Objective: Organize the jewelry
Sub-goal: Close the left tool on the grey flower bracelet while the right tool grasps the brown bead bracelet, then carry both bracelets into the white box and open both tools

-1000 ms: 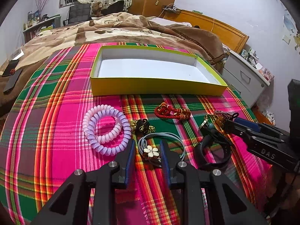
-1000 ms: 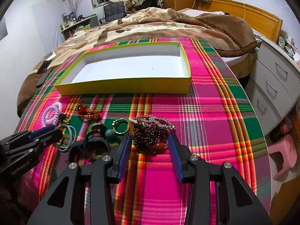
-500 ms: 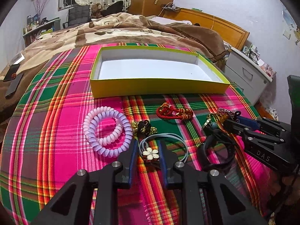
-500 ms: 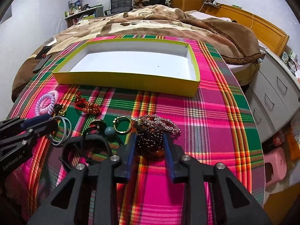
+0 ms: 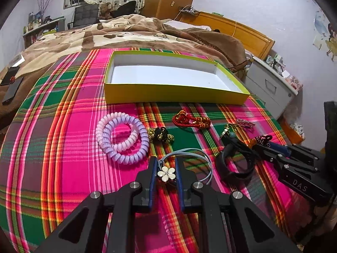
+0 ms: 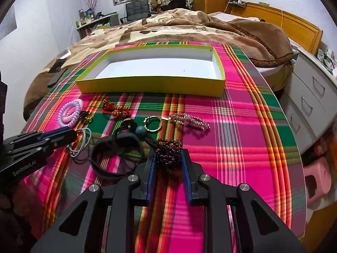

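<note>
On the plaid cloth my left gripper (image 5: 165, 160) has its jaws closing, pads pressed on the white flower (image 5: 166, 174) of a pale blue hair tie. My right gripper (image 6: 168, 154) is also closing, its pads squeezing a dark bead bracelet (image 6: 168, 147). The open yellow box (image 5: 172, 93) with nothing in it lies beyond both. Between lie purple spiral hair ties (image 5: 122, 139), a red knotted cord (image 5: 190, 120), a black-and-gold piece (image 5: 161, 136), a black band (image 6: 114, 158), a gold ring (image 6: 152, 123) and a pink bead chain (image 6: 189, 121).
A brown blanket (image 6: 189, 27) covers the bed behind the box. A dark phone (image 5: 10, 88) lies at the far left. White drawers (image 6: 311, 97) and a pink stool (image 6: 318, 179) stand past the cloth's right edge.
Both pairs of jaws have closed in, the left on the flower hair tie, the right on the dark beads. The right gripper has drawn the dark beads back from the pink chain and gold ring.
</note>
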The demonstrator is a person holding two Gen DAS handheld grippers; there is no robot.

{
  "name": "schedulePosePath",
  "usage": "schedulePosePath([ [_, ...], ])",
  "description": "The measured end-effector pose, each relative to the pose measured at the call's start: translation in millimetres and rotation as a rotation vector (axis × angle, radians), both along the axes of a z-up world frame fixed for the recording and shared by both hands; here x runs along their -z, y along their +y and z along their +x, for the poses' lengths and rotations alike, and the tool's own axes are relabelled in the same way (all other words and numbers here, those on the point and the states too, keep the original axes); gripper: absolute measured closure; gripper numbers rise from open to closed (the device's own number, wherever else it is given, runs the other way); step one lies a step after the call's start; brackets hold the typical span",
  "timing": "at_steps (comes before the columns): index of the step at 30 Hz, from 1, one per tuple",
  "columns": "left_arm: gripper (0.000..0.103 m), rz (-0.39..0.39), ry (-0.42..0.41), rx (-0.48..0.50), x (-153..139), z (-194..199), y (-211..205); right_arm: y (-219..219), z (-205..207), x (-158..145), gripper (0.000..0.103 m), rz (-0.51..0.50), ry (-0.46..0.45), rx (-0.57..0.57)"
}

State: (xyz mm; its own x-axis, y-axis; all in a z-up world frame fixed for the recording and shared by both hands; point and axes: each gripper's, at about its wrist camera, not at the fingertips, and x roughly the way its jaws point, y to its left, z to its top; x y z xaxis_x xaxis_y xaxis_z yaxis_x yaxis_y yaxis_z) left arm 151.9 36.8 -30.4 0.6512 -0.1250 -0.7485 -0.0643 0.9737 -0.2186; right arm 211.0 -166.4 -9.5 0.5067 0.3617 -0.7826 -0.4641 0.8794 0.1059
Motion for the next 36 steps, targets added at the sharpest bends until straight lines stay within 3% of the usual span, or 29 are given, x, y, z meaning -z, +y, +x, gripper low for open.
schedulePosePath([
  [9,0.087,-0.013,-0.060,0.021,-16.3,-18.1,-1.3,-6.2,-14.5,-18.8,0.080,0.053,-0.031,0.020],
  [17,0.087,0.050,-0.129,0.040,-47.5,-11.0,-0.2,-3.5,-4.1,-45.1,0.080,0.084,-0.081,0.010],
  [25,0.087,0.108,-0.179,0.072,-76.9,28.4,9.3,12.8,31.1,-60.8,0.080,0.112,-0.104,-0.011],
  [36,0.087,0.122,-0.146,0.081,-75.7,118.1,28.3,36.0,111.0,-56.8,0.080,0.095,-0.083,-0.009],
])
